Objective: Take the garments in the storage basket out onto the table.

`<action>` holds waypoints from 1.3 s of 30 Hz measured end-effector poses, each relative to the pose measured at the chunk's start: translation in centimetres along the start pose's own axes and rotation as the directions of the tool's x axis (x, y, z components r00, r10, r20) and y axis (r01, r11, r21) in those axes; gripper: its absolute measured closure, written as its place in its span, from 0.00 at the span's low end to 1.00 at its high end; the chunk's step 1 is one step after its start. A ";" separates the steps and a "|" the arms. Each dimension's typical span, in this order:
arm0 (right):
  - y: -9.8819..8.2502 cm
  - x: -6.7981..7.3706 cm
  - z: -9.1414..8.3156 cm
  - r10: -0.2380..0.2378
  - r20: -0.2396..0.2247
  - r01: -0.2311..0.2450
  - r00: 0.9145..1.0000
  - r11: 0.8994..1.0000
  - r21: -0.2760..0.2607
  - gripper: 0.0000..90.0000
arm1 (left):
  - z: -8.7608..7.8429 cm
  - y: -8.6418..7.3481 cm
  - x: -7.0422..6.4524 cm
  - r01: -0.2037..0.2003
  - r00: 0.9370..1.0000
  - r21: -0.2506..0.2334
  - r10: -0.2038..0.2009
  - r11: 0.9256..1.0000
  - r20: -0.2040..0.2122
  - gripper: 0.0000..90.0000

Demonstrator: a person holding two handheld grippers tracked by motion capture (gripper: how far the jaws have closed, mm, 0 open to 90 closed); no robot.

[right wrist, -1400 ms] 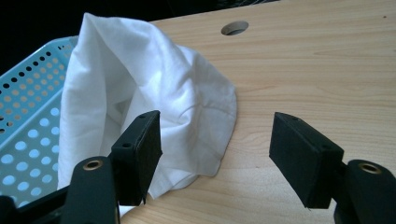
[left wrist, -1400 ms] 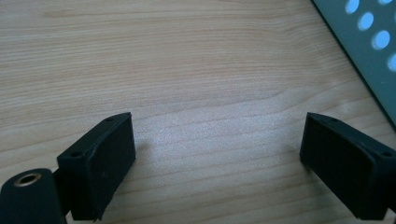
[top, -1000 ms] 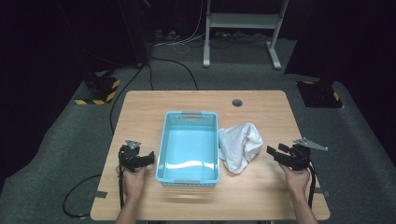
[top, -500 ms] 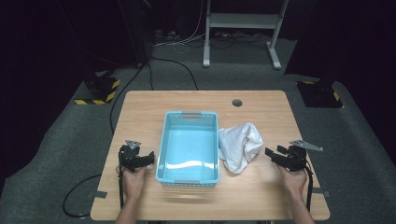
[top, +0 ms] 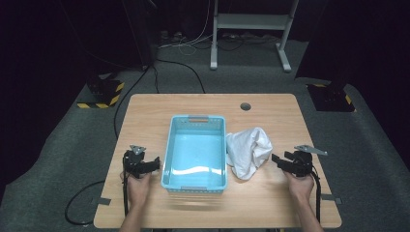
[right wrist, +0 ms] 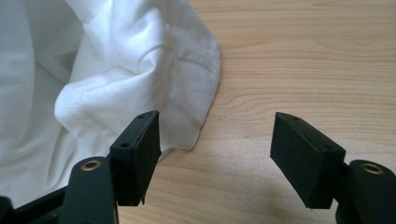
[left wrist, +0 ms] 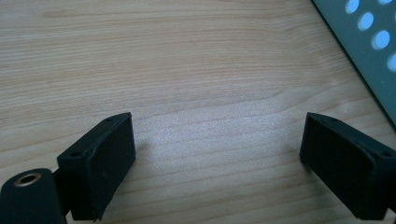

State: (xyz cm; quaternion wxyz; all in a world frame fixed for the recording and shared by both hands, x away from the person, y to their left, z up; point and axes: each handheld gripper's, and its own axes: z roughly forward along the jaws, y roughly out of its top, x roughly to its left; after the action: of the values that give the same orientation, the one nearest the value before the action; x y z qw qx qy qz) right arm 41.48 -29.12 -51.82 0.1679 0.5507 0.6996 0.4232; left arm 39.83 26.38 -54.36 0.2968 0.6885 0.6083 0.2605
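White crumpled cloth [top: 249, 151] lies beside blue basket [top: 196, 151] on wooden tabletop [top: 270, 203]; right hand-held gripper [right wrist: 215, 140] gapes at its edge, left hand-held gripper [left wrist: 217, 149] released over bare wood.

Basket [top: 196, 150] mid-table [top: 270, 104], cloth [top: 249, 151] just right of it.
Left gripper [top: 155, 165] left of basket; right gripper [top: 273, 157] right of cloth.

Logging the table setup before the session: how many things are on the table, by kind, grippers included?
Blue plastic basket: 1
White cloth, crumpled beside the basket: 1
Handheld grippers: 2, the left gripper and the right gripper, both with jaws apart and nothing between them
Total: 4
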 end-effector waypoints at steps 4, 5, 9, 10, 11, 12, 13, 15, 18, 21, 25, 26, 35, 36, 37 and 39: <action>-0.1 0.1 0.2 -0.002 0.003 0.003 1.000 1.000 -0.004 0.36 | 0.0 0.0 0.0 0.000 1.000 0.000 0.000 1.000 0.000 0.12; -0.1 0.1 0.3 0.000 0.004 0.000 1.000 1.000 -0.007 0.36 | 0.0 0.0 0.0 0.000 1.000 0.000 0.000 1.000 0.000 0.12; -0.4 -0.1 0.6 0.008 0.021 -0.008 1.000 1.000 0.000 0.36 | 0.0 0.0 0.0 0.000 1.000 0.000 0.000 1.000 0.000 0.12; -0.5 -0.1 0.7 0.011 0.025 -0.011 1.000 1.000 0.001 0.36 | 0.0 0.0 0.0 0.000 1.000 0.000 0.000 1.000 0.000 0.12; -0.5 -0.2 0.8 0.011 0.027 -0.011 1.000 1.000 0.002 0.36 | 0.0 0.0 0.0 0.000 1.000 0.000 0.000 1.000 0.000 0.12; -0.6 -0.2 0.8 0.012 0.032 -0.012 0.999 1.000 0.004 0.36 | 0.0 0.0 0.0 0.000 1.000 0.000 0.000 1.000 0.000 0.12; -0.7 -0.3 0.9 0.013 0.035 -0.013 0.999 1.000 0.003 0.36 | 0.0 0.0 0.0 0.000 1.000 0.000 0.000 1.000 0.000 0.12; -0.7 -0.3 1.0 0.015 0.041 -0.015 0.999 1.000 0.004 0.36 | 0.0 0.0 0.0 0.000 1.000 0.000 0.000 1.000 0.000 0.12; -0.7 -0.3 1.1 0.007 0.050 -0.008 0.999 1.000 0.008 0.36 | 0.0 0.0 0.0 0.000 1.000 0.000 0.000 1.000 0.000 0.12; -0.9 -0.2 1.2 0.004 0.058 -0.005 0.998 1.000 0.012 0.36 | 0.0 0.0 0.0 0.000 1.000 0.000 0.000 1.000 0.000 0.12; -1.0 -0.2 1.4 0.007 0.070 -0.008 0.998 1.000 0.018 0.36 | 0.0 0.0 0.0 0.000 1.000 0.000 0.000 1.000 0.000 0.12; -1.0 -0.2 1.5 0.005 0.072 -0.006 0.997 1.000 0.019 0.36 | 0.0 0.0 0.0 0.000 1.000 0.000 0.000 1.000 0.000 0.12; -1.2 -0.2 1.9 -0.002 0.085 0.000 0.996 1.000 0.023 0.35 | 0.0 0.0 0.0 0.000 1.000 0.000 0.000 1.000 0.000 0.12; -1.2 -0.2 1.9 -0.003 0.086 0.001 0.996 1.000 0.024 0.35 | 0.0 0.0 0.0 0.000 1.000 0.000 0.000 1.000 0.000 0.12; -1.2 -0.2 2.0 -0.005 0.088 0.002 0.996 1.000 0.026 0.35 | 0.0 0.0 0.0 0.000 1.000 0.000 0.000 1.000 0.000 0.12; -1.3 -0.1 2.1 -0.010 0.094 0.007 0.995 1.000 0.028 0.35 | 0.0 0.0 0.0 0.000 1.000 0.000 0.000 1.000 0.000 0.12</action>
State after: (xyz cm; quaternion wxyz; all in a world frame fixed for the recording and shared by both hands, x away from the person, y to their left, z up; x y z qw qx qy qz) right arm 42.15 -28.44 -54.11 0.1951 0.5693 0.6989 0.3865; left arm 39.83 26.38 -54.36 0.2967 0.6885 0.6083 0.2605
